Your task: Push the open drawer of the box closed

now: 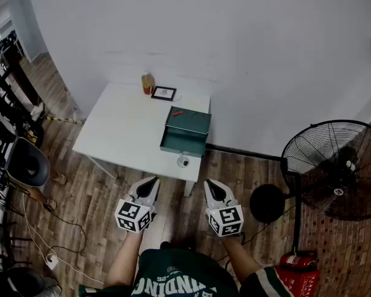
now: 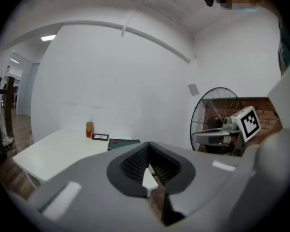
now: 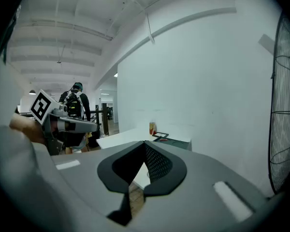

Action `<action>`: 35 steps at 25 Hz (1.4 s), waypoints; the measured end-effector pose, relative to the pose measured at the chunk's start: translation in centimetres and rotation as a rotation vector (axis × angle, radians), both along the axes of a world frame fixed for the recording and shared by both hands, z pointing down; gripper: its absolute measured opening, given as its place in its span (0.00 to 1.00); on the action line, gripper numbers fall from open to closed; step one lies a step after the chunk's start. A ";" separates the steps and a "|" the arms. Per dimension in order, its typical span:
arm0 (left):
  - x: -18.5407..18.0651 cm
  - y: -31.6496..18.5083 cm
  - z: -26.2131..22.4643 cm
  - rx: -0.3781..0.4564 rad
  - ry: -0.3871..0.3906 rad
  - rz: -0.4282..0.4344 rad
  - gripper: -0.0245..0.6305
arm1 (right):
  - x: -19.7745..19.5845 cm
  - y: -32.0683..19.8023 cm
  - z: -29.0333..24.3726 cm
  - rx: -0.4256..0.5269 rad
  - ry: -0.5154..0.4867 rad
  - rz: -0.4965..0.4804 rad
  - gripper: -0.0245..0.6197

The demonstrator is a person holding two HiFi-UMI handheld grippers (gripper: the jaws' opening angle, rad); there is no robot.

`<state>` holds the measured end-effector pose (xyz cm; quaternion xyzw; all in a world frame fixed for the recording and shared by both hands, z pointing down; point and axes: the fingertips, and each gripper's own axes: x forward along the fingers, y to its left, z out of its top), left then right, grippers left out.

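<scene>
A dark green box (image 1: 188,121) stands on the right part of a white table (image 1: 123,129). Its drawer (image 1: 184,143) is pulled out toward me, with a round knob (image 1: 183,161) at the front. A small red item (image 1: 177,112) lies on the box top. My left gripper (image 1: 149,182) and right gripper (image 1: 211,184) hover side by side in front of the table's near edge, short of the drawer and apart from it. Both are shut with nothing between the jaws. In the left gripper view the box (image 2: 123,142) shows low beyond the shut gripper (image 2: 149,146). The right gripper view shows the box (image 3: 176,141) past its own gripper (image 3: 145,143).
An orange bottle (image 1: 147,83) and a small black frame (image 1: 164,93) stand at the table's far edge by the white wall. A big floor fan (image 1: 337,169) stands to the right, with a red crate (image 1: 300,274) near my right arm. A chair and cables (image 1: 25,163) are on the left.
</scene>
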<state>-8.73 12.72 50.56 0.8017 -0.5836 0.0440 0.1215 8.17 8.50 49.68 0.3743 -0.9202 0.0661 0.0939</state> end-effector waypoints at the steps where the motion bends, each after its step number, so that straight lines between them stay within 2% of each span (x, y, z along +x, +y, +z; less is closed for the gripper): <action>1: 0.2 0.0 0.1 -0.003 0.000 0.001 0.12 | 0.2 -0.1 0.3 -0.019 -0.006 0.002 0.04; 5: 0.7 -0.5 0.6 -0.014 -0.003 -0.011 0.12 | 0.9 -1.1 1.0 -0.048 -0.016 0.013 0.04; 9: 0.6 -1.0 1.1 -0.029 -0.009 -0.044 0.12 | 0.6 -2.0 1.1 -0.048 -0.015 -0.021 0.04; 16: 0.4 -4.1 2.2 -0.043 0.003 -0.037 0.12 | -0.1 -4.5 1.4 -0.052 -0.027 -0.036 0.04; 23: -1.1 -11.9 4.3 -0.073 0.015 0.030 0.12 | -2.5 -11.1 2.5 -0.078 -0.023 0.000 0.04; 29: -2.4 -18.9 6.8 -0.132 0.019 0.128 0.12 | -4.2 -17.8 3.6 -0.114 -0.010 0.085 0.04; 35: -3.8 -24.2 7.8 -0.156 0.026 0.202 0.12 | -6.0 -22.8 4.2 -0.135 -0.003 0.154 0.04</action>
